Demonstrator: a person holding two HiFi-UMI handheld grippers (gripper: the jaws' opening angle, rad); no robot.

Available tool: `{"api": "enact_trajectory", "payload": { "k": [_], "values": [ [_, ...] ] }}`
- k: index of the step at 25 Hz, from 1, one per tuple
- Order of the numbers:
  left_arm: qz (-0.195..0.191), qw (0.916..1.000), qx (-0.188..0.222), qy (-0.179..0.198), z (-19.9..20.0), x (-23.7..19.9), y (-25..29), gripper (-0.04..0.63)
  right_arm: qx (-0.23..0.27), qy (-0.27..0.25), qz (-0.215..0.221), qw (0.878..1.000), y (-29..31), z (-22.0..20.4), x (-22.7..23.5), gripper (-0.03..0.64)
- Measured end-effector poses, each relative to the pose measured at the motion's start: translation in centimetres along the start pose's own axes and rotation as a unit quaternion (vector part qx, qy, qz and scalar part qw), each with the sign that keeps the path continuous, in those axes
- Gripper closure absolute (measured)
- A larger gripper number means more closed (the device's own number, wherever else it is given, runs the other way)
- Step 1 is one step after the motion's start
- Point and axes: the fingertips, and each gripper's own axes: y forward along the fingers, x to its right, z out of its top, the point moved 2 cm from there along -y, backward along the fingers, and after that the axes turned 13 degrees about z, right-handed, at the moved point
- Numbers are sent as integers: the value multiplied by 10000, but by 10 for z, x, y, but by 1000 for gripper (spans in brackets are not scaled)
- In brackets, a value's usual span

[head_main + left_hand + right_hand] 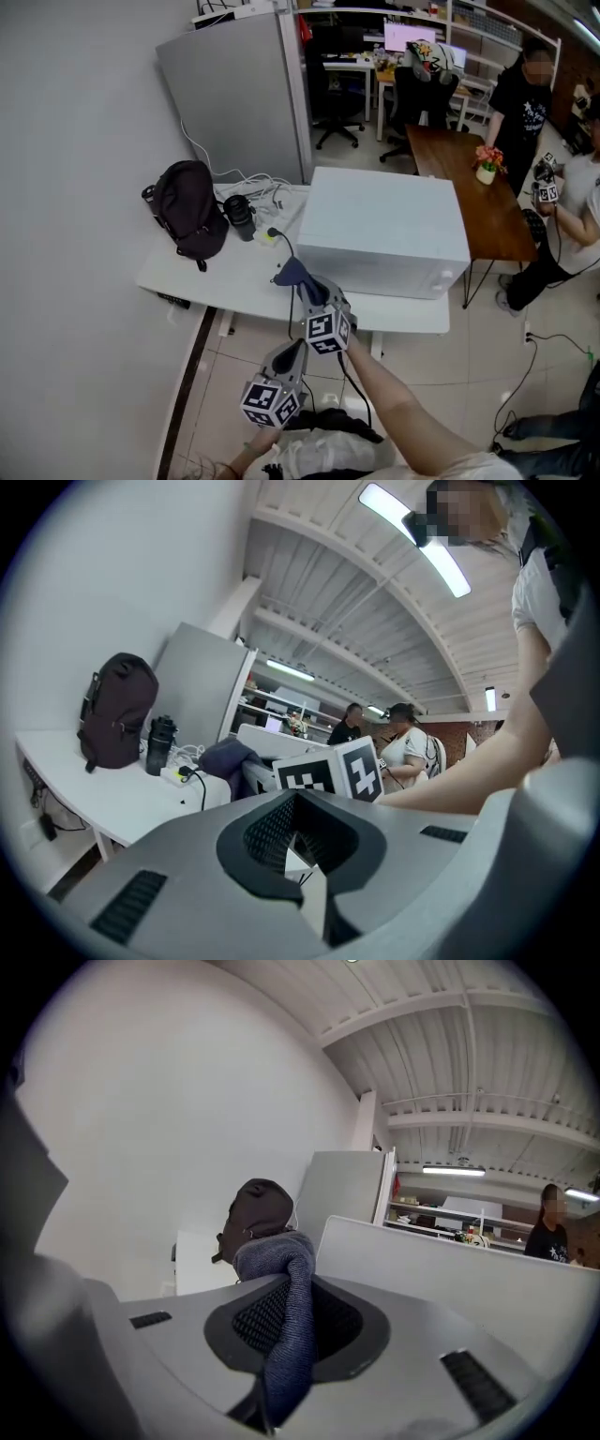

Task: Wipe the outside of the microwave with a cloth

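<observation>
The white microwave [384, 225] stands on the white table [216, 277]; its pale side fills the right of the right gripper view [450, 1269]. My right gripper [305, 284] is shut on a dark blue cloth [292, 273], held just off the microwave's front left corner. In its own view the cloth [286, 1326] hangs bunched between the jaws of the right gripper [272, 1401]. My left gripper [292, 352] sits lower, below the table edge and behind the right one. The left gripper [314, 902] is shut with nothing in it. From there the cloth [228, 758] shows ahead.
A black backpack [187, 217], a black bottle [241, 216] and a power strip with cables [267, 234] lie on the table's left and back. A grey cabinet [234, 94] stands behind. A wooden table [469, 187] with a flower pot [486, 169] and people are to the right.
</observation>
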Motion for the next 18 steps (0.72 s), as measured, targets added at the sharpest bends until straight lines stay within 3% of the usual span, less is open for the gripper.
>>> {"api": "enact_trajectory", "payload": {
  "k": [4, 9, 12, 15, 18],
  "values": [
    [8, 10000, -19, -46, 0, -11, 0, 609, -226, 296, -554, 9978, -13, -22, 35, 538],
    [-120, 9999, -28, -109, 1, -6, 7, 609, -421, 355, -1395, 9887, -101, -46, 101, 538],
    [-292, 9995, -54, -117, 0, 2, 13, 609, -693, 344, -2061, 9755, -168, -69, 145, 538],
    [-472, 9988, -93, -106, -3, 11, 17, 609, -990, 569, -2806, 9530, -236, -97, 185, 538],
    [-562, 9983, -130, -91, -5, 15, 19, 609, -1184, 781, -3152, 9384, -281, -115, 202, 538]
  ]
}}
